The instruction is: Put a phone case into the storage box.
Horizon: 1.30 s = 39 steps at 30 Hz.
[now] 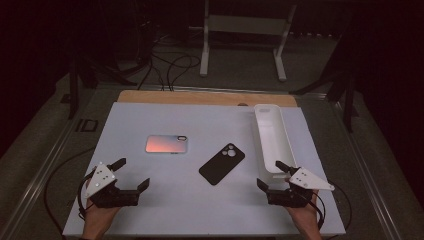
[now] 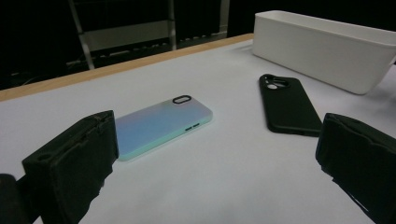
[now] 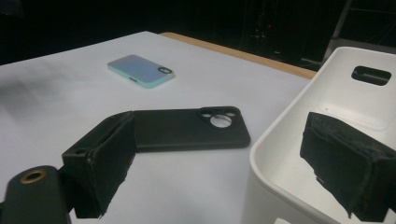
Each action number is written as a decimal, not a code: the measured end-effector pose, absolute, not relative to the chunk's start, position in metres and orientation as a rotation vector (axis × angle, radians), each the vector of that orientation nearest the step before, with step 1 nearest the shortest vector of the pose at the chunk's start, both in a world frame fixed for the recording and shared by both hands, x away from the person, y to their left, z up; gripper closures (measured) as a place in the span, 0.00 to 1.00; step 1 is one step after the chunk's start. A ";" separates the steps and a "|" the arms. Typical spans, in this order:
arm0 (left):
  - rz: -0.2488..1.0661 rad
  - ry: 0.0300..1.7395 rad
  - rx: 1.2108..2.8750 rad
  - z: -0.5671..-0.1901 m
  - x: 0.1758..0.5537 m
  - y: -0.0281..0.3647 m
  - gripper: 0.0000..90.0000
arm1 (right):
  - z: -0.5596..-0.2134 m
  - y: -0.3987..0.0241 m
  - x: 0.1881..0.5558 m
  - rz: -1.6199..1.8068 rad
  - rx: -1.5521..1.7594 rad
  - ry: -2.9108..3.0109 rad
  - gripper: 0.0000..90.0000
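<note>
A phone in a pastel pink-to-blue case [image 1: 167,144] lies flat, back up, left of the middle of the white mat [image 1: 200,210]. To its right a black phone case [image 1: 222,163] lies at a slant, camera cut-out away from me. My left gripper [image 1: 134,172] rests near the front left, open and holding nothing. The left gripper view shows the pastel phone [image 2: 161,123] and the black case [image 2: 287,105] ahead of it. My right gripper [image 1: 269,173] is open at the front right, beside the near end of a long white bin [image 1: 272,137], with the black case [image 3: 191,128] beyond its left jaw.
The white bin [image 3: 336,107] has a handle slot in its far wall, and nothing shows inside it. A wooden table edge [image 1: 200,97] runs along the back of the mat. Behind the table, a white metal stand [image 1: 245,30] and cables sit on the dark floor.
</note>
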<state>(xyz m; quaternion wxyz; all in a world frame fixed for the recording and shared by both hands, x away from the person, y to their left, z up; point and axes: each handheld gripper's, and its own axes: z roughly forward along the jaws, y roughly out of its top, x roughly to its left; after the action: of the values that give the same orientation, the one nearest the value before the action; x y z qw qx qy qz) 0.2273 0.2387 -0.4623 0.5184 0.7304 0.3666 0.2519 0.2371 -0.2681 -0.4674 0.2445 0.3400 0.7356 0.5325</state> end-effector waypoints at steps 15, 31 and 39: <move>0.574 0.915 1.747 -0.462 0.228 0.242 0.00 | -0.469 -0.267 0.239 1.452 0.935 2.008 0.12; 0.596 0.963 1.741 -0.451 0.244 0.250 0.00 | -0.471 -0.263 0.244 1.452 0.945 2.006 0.12; 0.606 0.976 1.742 -0.447 0.258 0.253 0.00 | -0.471 -0.263 0.246 1.446 0.953 2.001 0.12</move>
<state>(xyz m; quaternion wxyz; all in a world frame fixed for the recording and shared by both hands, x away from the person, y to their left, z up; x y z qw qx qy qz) 0.2577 0.2529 -0.4475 0.5033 0.7213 0.4043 0.2510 0.2455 -0.2630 -0.4710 0.2451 0.3492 0.7330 0.5298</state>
